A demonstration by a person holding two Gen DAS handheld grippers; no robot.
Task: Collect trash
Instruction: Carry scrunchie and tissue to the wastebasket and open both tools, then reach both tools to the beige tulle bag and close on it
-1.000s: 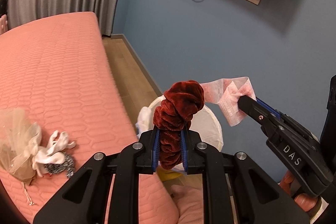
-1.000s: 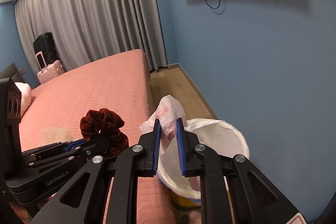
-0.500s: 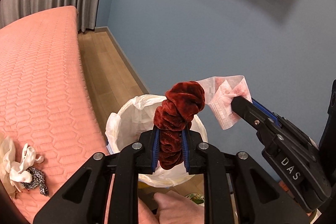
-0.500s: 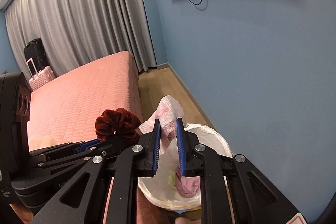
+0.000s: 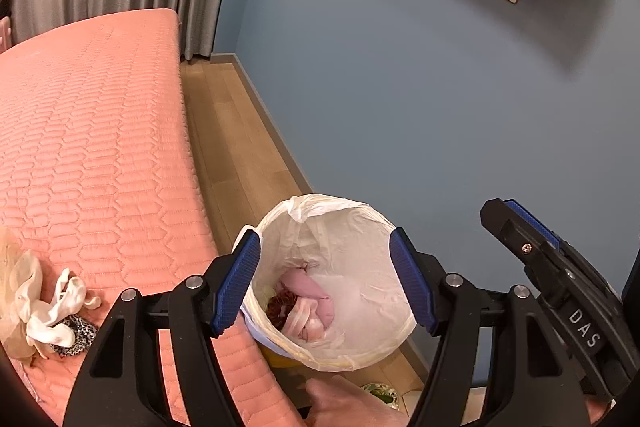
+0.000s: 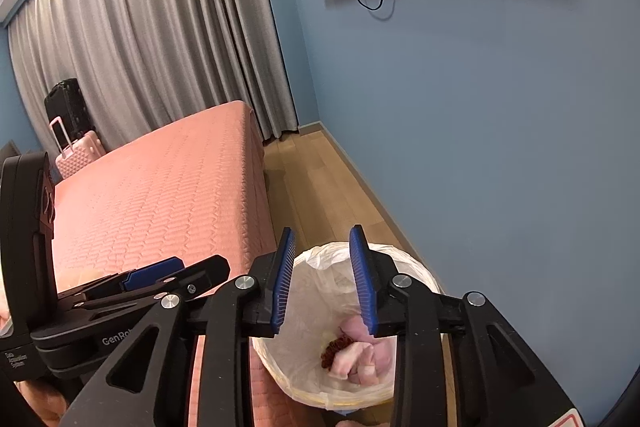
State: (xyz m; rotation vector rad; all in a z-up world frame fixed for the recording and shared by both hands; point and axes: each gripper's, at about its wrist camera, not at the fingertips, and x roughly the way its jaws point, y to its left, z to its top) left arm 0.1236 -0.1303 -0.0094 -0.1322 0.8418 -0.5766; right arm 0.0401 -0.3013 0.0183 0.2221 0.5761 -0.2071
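A round bin lined with a white bag (image 5: 344, 223) stands on the floor beside the bed; it also shows in the right wrist view (image 6: 308, 359). Inside lie a dark red scrunchie (image 5: 280, 307) and pink-white wrappers (image 5: 316, 311), also seen from the right as the scrunchie (image 6: 334, 347) and wrappers (image 6: 360, 359). My left gripper (image 5: 324, 283) is open and empty above the bin. My right gripper (image 6: 324, 279) is open and empty above the bin; it shows at the right of the left wrist view (image 5: 520, 227).
The pink quilted bed (image 5: 92, 131) lies left of the bin, with a pile of white and patterned cloth scraps (image 5: 44, 311) on it. A blue wall (image 5: 420, 87) is close behind the bin. Suitcases (image 6: 72, 131) stand by the curtain.
Both grippers have opened. The red scrunchie and the pink wrapper have dropped from the jaws into the bin.
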